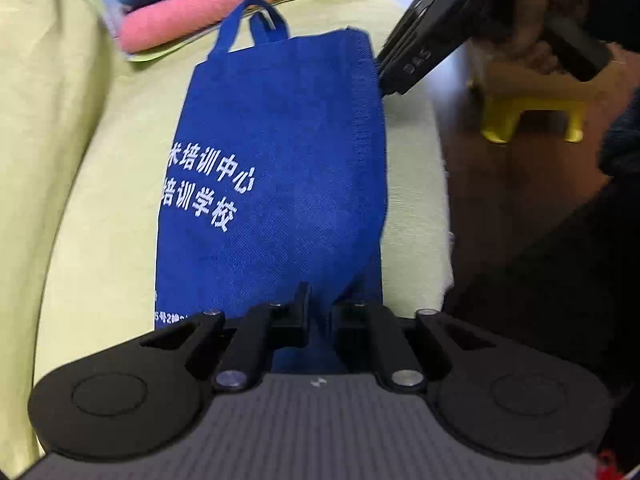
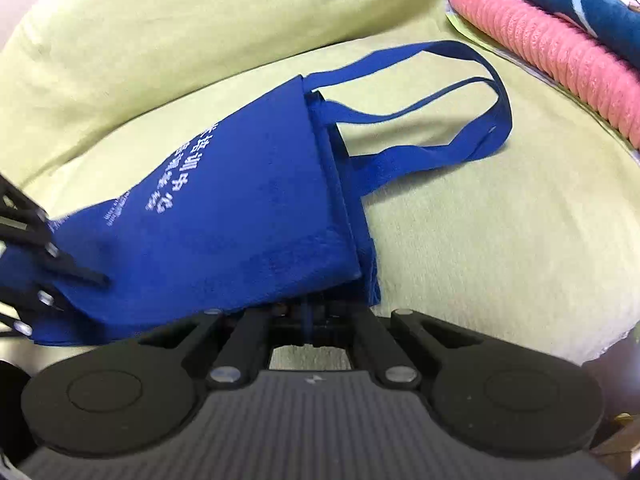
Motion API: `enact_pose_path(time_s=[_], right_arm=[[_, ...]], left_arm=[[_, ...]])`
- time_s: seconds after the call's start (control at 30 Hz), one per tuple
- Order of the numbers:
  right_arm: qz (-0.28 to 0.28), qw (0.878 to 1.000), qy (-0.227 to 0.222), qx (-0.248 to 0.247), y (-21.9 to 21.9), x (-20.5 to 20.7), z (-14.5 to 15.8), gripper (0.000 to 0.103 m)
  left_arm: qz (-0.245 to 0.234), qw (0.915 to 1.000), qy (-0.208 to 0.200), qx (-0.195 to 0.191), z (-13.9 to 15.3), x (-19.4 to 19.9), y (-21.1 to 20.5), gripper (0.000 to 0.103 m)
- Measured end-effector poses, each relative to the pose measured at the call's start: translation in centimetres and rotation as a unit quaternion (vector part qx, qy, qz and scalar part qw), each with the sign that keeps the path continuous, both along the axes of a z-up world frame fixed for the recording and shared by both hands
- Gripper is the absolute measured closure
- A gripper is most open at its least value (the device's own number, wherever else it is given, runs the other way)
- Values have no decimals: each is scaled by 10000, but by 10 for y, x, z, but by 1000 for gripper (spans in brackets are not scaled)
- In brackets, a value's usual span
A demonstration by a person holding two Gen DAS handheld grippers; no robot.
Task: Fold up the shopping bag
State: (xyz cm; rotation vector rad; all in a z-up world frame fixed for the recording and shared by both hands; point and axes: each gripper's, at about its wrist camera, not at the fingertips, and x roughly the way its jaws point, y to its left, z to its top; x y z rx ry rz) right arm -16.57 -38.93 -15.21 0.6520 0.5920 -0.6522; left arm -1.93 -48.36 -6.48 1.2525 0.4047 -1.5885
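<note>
Left hand-held gripper [image 1: 320,312] sits nearest, jaws pinched on the bottom edge of the blue shopping bag [image 1: 276,168], which lies folded lengthwise on the yellow-green sofa cushion [image 1: 104,184]. Right hand-held gripper [image 2: 308,316] clamps the bag's side edge near the mouth. Handles [image 2: 460,120] trail flat toward the stacked pink towel [image 2: 560,68]. Open cushion lies on the backrest side of the bag; the sofa's front edge runs close along the other side.
</note>
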Motion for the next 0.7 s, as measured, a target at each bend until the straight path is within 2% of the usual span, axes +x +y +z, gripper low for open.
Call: enact_pose_path(time_s=[0.03,0.1,0.27,0.3,0.37,0.4,0.43,0.6,0.7], right_arm=[[7,10000,-50,20,-1,-2,-1,103],[17,9999,-157,64,-3,-5,-2,103],[-11,9993,-348,147,-7,-10,-6,103],[-14,9993,-349,136,-6,-10,-6,103],[-9,9994,-343,110,-6,-9,-5,103],[-8,9993,-353,111,-6,-10,-5,103],[-10,9992,-379,126,-5,-11,-6,103],[-95,9973,-676,286,-6,-20,-11,103],[-139,9956,-844,393,-9,-25,-13,103]], left_arm=[[30,10000,-49,-77,0,-5,1,73],[-12,9996,-136,-236,2,-15,1,54],[-408,9953,-583,-662,1,-39,-8,53],[-452,9944,-603,-735,1,-40,-11,54],[-508,9937,-597,-801,-4,-45,-16,72],[-540,9935,-600,-805,-6,-48,-19,90],[-575,9930,-643,-812,-7,-50,-20,94],[-1161,9828,-1206,-785,-19,-60,-11,96],[-1381,9788,-1339,-705,-25,-62,-9,96]])
